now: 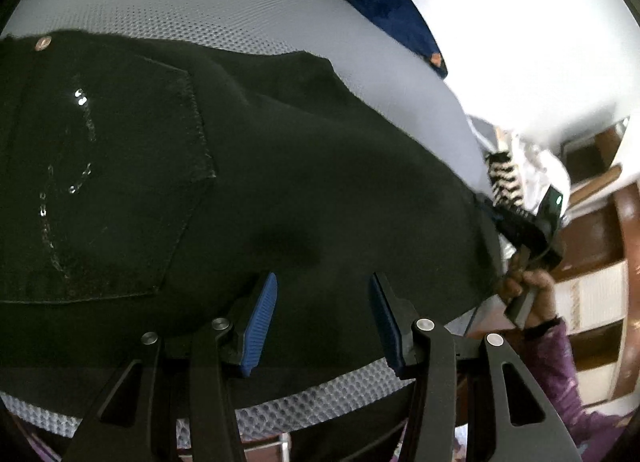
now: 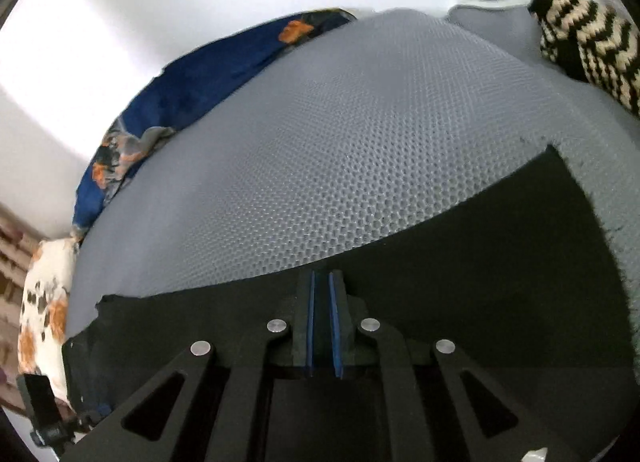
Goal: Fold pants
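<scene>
Your left gripper (image 1: 322,322) is hovering spread wide over the black pants (image 1: 248,166). Your right gripper (image 2: 324,326) is pinching their edge on the grey mesh mat (image 2: 320,150).

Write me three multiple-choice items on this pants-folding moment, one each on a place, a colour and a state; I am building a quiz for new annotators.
1. Where do the black pants lie?
A. on a grey mesh mattress
B. on a wooden floor
C. on a hanger

2. What colour are the pads of the left gripper?
A. red
B. blue
C. white

3. How do the jaws of the right gripper stand?
A. wide apart
B. out of view
C. nearly closed, with a thin gap

Answers: 1 A, the grey mesh mattress shows all round the cloth. 2 B, both pads are blue. 3 C, the two blue pads stand almost together over the pants' edge; whether they pinch cloth cannot be told.
</scene>
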The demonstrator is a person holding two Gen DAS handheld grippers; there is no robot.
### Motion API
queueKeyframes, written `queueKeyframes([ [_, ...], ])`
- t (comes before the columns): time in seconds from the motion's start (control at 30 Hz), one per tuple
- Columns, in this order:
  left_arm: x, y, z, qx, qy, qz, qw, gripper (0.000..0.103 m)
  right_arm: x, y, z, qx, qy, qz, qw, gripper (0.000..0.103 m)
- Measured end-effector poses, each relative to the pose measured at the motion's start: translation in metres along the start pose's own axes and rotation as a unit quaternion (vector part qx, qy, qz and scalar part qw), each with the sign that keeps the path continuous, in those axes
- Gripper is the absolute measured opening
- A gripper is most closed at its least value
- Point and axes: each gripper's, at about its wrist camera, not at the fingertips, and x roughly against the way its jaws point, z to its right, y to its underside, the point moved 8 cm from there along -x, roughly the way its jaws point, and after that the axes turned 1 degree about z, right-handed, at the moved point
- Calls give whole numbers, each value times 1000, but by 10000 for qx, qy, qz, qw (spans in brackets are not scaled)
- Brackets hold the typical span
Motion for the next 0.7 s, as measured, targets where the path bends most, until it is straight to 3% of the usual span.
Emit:
queueKeyframes([
  [0.1, 6, -1, 1, -233, -5, 118, 9997, 49, 14, 13, -57, 663, -890, -44, 9938, 9],
  [0.17, 9, -3, 4, -349, -17, 185, 9992, 49, 12, 29, -112, 1167, -1676, -416, 9780, 12],
  [0.2, 13, -3, 3, -373, -9, 244, 9990, 49, 11, 37, -139, 1427, -1882, -536, 9702, 19],
  [0.27, 18, -3, 2, -360, 31, 265, 9990, 49, 1, 51, -192, 2084, -2168, -763, 9507, 21],
  [0.4, 34, -4, -3, -407, -113, 439, 9981, 49, -38, 66, -262, 3054, -2363, -1125, 9156, 21],
  [0.5, 55, -10, -14, -542, -469, 743, 9947, 49, -70, 80, -289, 3520, -2251, -1393, 8978, 21],
  [0.7, 83, -23, -41, -396, -771, 1090, 9903, 50, -108, 83, -316, 3951, -2113, -1607, 8794, 21],
])
